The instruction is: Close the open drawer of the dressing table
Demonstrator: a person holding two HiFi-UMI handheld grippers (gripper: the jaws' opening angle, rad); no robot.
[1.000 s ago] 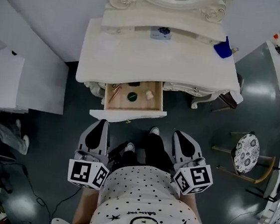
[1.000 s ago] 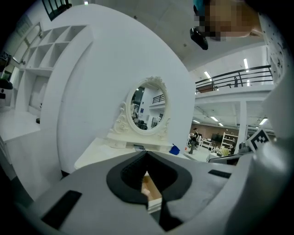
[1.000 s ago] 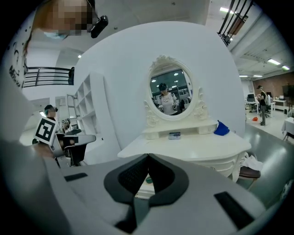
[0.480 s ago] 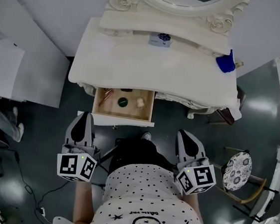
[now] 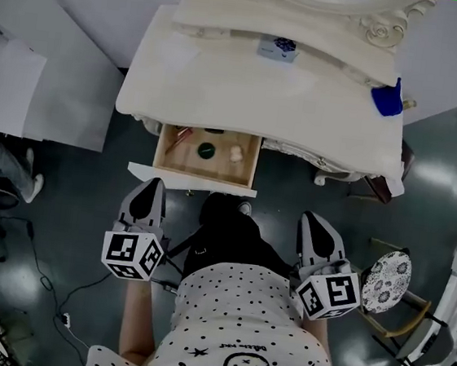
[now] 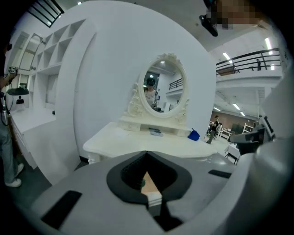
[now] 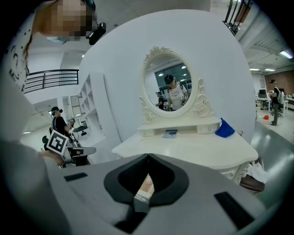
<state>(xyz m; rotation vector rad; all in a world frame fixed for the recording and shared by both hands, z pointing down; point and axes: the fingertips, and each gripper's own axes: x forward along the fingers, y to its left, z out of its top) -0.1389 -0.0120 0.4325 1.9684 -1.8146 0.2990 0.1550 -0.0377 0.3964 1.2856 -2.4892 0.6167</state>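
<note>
Drawer (image 5: 196,182) stands pulled out from the worktop (image 5: 263,92), at 12 o'clock of the left gripper (image 5: 159,182) and near it, so the closing push is not yet done; this one and the right gripper (image 5: 313,218) both have their fingers pressed together, holding nothing.

A round stool with a black-and-white patterned seat and wooden legs (image 5: 387,280) stands at right on the glossy dark green floor (image 5: 68,225). A plain white cabinet (image 5: 10,87) sits at left. A bright blue object (image 5: 388,99), perhaps a folded cloth, lies well right of a small white box with blue print (image 5: 278,48).

Glossy cream-painted dressing table (image 5: 247,90); drawer (image 5: 186,162) bare matt wood inside.
</note>
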